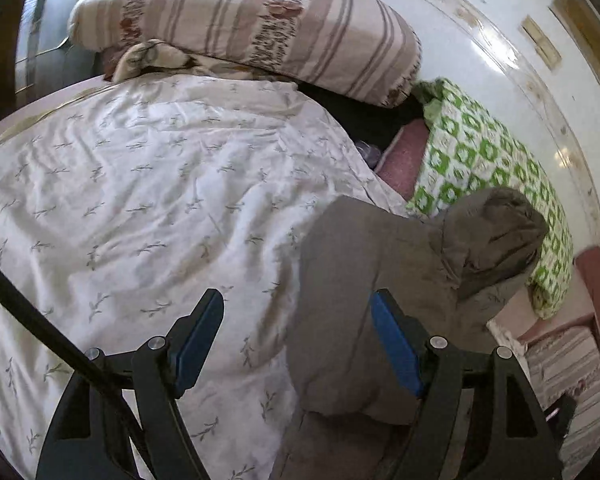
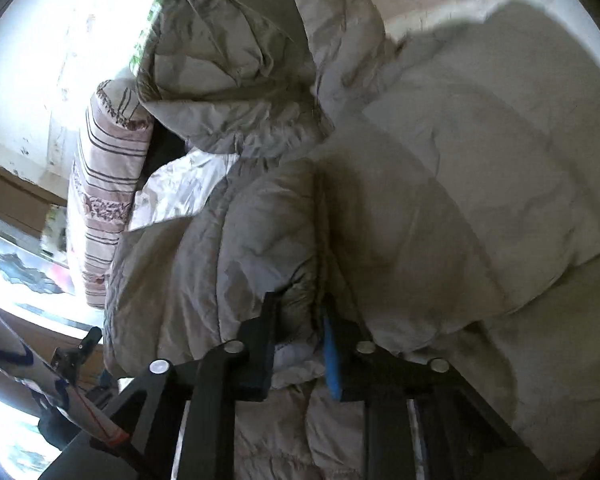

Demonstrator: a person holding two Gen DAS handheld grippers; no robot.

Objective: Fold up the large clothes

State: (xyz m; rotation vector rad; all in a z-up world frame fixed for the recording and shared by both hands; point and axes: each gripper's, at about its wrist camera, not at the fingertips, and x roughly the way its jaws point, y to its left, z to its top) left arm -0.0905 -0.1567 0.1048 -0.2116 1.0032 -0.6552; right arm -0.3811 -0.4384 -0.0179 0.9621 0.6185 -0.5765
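A grey-brown hooded puffer jacket (image 1: 360, 260) lies on the bed, its hood (image 1: 496, 236) crumpled toward the wall. My left gripper (image 1: 298, 300) hovers open above the jacket's left edge. Its right finger (image 1: 396, 344) is over the jacket and its left finger (image 1: 198, 340) over the duvet, with nothing pinched. In the right wrist view the jacket (image 2: 460, 180) fills the frame, the hood (image 2: 228, 60) at the top. My right gripper (image 2: 300, 308) is shut on a bunched fold of the jacket, with fabric squeezed between the blue pads.
A white duvet with a leaf print (image 1: 140, 180) covers the bed. A striped pillow (image 1: 240, 20) lies at the head, and a green-and-white patterned blanket (image 1: 480, 152) runs along the pale wall (image 1: 480, 20). A black cable (image 1: 40, 320) crosses the lower left.
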